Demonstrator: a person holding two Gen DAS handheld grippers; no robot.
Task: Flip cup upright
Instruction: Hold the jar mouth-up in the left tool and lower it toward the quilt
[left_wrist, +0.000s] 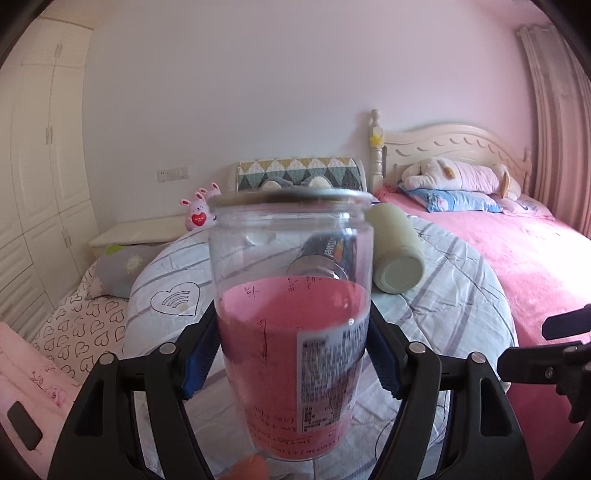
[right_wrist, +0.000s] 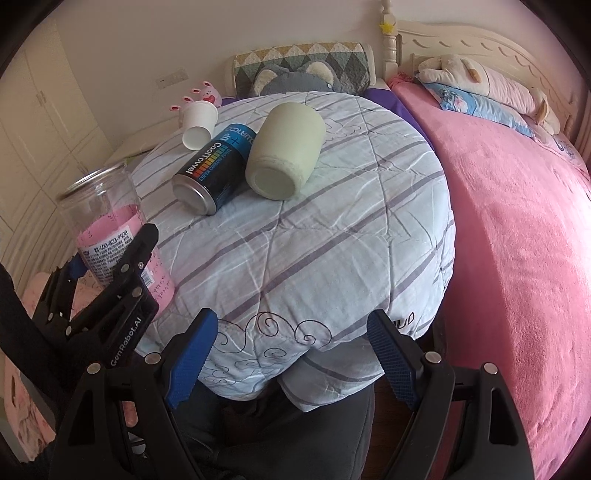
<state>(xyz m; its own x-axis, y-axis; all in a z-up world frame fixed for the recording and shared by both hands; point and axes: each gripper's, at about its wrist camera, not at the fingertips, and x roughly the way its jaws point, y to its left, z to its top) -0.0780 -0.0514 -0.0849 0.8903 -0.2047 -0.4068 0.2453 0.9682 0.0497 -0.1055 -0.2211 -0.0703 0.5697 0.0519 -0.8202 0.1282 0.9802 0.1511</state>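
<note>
My left gripper (left_wrist: 293, 354) is shut on a clear plastic jar (left_wrist: 291, 314) with a pink label, held upright with its open mouth at the top. The jar also shows in the right wrist view (right_wrist: 110, 236), at the left edge of the quilt-covered mound, with the left gripper (right_wrist: 125, 266) around it. My right gripper (right_wrist: 291, 354) is open and empty, low at the mound's near edge. On the mound lie a pale green cup (right_wrist: 286, 162) on its side, a blue-black can (right_wrist: 214, 170) on its side, and a tipped white paper cup (right_wrist: 199, 123).
The striped quilt mound (right_wrist: 314, 251) fills the middle. A pink bed (right_wrist: 517, 240) with plush toys and a headboard lies to the right. A grey plush and patterned cushion (right_wrist: 303, 70) sit behind. White wardrobes (left_wrist: 40, 184) stand at the left.
</note>
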